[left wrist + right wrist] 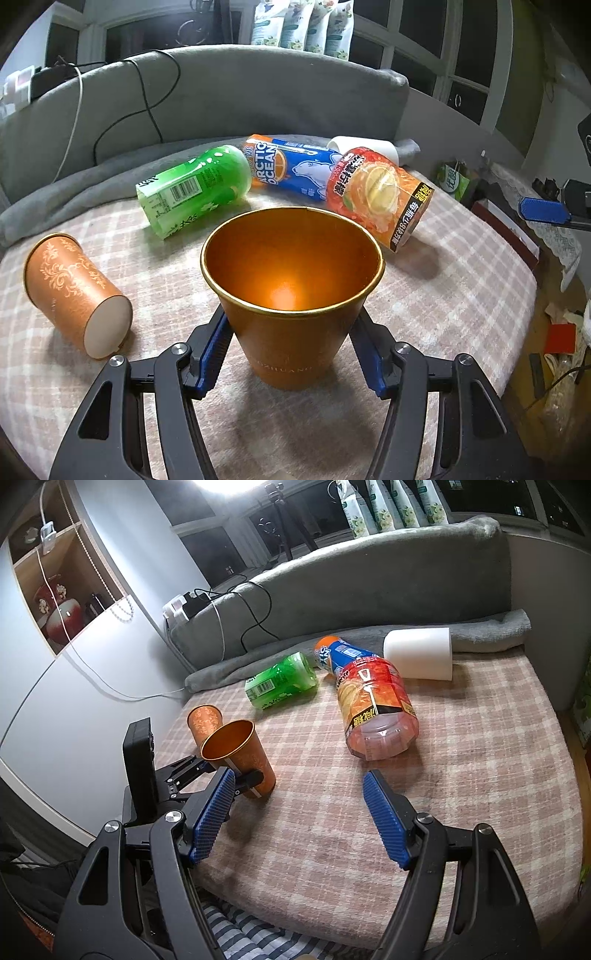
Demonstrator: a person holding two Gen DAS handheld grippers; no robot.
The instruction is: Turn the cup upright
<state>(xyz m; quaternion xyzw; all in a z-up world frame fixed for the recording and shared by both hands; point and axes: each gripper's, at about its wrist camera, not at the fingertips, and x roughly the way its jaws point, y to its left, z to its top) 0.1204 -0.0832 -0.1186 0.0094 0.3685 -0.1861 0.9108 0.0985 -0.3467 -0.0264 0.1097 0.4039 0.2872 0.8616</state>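
Note:
An orange paper cup point(291, 295) stands mouth up between the blue pads of my left gripper point(291, 332), which is shut on its sides. In the right wrist view the same cup point(240, 757) leans a little, its base at the checked blanket point(332, 812), with the left gripper point(236, 779) clamped on it. A second orange patterned cup point(74, 295) lies on its side to the left; it also shows behind the held cup in the right wrist view point(205, 720). My right gripper point(299, 816) is open and empty over the blanket's near edge.
A green bottle point(195, 188), a blue Arctic Ocean bottle point(291, 166) and an orange-red bottle point(380, 195) lie on the blanket point(443, 295) behind the cup. A white cup point(419, 653) lies on its side at the back. A grey sofa back point(221, 99) with cables rises behind.

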